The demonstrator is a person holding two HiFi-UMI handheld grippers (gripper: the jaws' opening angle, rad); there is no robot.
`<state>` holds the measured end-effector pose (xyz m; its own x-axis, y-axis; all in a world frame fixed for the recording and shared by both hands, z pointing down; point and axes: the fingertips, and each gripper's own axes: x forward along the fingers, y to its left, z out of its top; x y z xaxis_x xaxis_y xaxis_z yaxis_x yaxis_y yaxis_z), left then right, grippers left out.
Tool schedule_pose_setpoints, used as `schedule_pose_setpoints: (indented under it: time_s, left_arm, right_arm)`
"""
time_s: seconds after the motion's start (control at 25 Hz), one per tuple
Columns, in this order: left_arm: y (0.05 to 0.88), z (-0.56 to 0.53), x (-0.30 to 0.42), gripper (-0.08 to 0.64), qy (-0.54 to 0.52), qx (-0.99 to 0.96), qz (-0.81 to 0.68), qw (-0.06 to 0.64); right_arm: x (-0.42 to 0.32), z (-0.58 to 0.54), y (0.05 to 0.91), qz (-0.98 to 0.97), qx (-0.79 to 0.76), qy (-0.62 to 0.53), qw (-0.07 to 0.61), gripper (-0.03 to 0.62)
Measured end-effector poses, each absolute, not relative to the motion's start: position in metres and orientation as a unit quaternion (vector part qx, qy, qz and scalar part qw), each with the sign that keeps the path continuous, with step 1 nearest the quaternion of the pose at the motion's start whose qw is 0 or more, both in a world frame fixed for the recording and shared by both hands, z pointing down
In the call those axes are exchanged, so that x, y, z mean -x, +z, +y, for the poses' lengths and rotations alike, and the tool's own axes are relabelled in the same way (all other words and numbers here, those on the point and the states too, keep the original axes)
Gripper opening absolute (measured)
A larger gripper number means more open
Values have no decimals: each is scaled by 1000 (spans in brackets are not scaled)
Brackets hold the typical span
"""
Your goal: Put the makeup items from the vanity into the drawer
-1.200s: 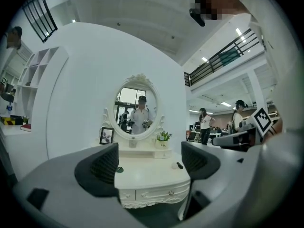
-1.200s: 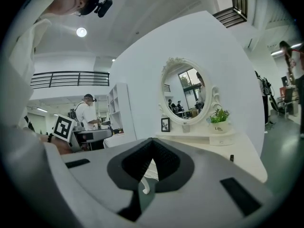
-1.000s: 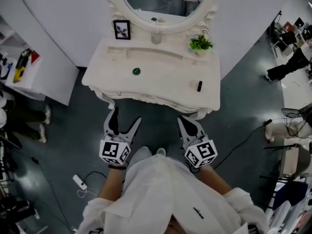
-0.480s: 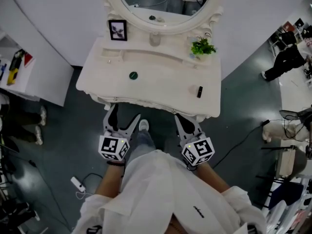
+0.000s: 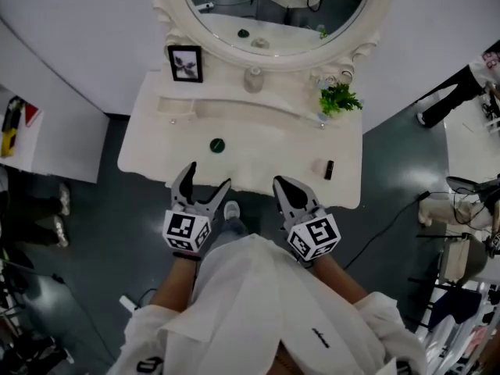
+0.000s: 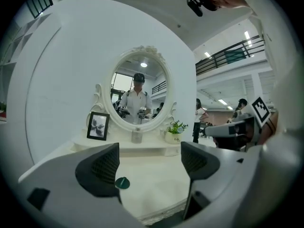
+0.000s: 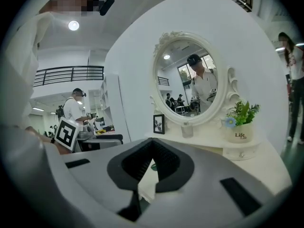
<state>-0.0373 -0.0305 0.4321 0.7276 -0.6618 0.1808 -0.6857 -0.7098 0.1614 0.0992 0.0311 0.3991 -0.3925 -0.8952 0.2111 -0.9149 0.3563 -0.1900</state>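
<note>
A white vanity [image 5: 266, 135] stands in front of me. On its top lie a round green compact [image 5: 217, 144], a small black tube [image 5: 329, 169] and a pale pink item [image 5: 317, 166] next to the tube. My left gripper [image 5: 206, 180] hovers at the vanity's front edge, open and empty. In the left gripper view the green compact [image 6: 122, 183] shows low between the pads, by the left one. My right gripper [image 5: 283, 184] sits at the front edge right of centre. Its jaws meet at the tips [image 7: 152, 144] with nothing held.
An oval mirror [image 5: 273, 6] rises at the back. Along the rear shelf stand a framed picture [image 5: 185, 63], a small jar [image 5: 252, 79] and a potted plant [image 5: 338, 100]. Grey floor surrounds the vanity. A person [image 5: 469, 80] is at the far right.
I have stepped closer to the vanity. Both grippers have moved forward from over the floor to its front edge. Neither jaw state has changed.
</note>
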Motion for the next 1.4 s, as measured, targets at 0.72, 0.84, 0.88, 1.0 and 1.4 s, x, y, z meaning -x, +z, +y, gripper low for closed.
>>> schedule_pose_setpoints:
  time_s: [0.72, 0.84, 0.88, 1.0, 1.4]
  left_arm:
    - [500, -143, 16, 391, 122, -926, -319, 160]
    - [519, -149, 12, 391, 157, -917, -322, 173]
    - [526, -150, 11, 391, 168, -914, -325, 178]
    - [542, -157, 7, 391, 194, -906, -329, 183]
    - [581, -168, -20, 391, 250, -888, -326, 205]
  right_arm:
    - [-75, -83, 444, -808, -554, 185, 78, 18]
    - [-74, -93, 459, -810, -545, 196, 91, 18]
    - [-74, -97, 464, -811, -542, 198, 94, 18]
    - [-74, -108, 478, -814, -534, 203, 100, 18]
    - [-77, -132, 531, -820, -503, 235, 136, 18]
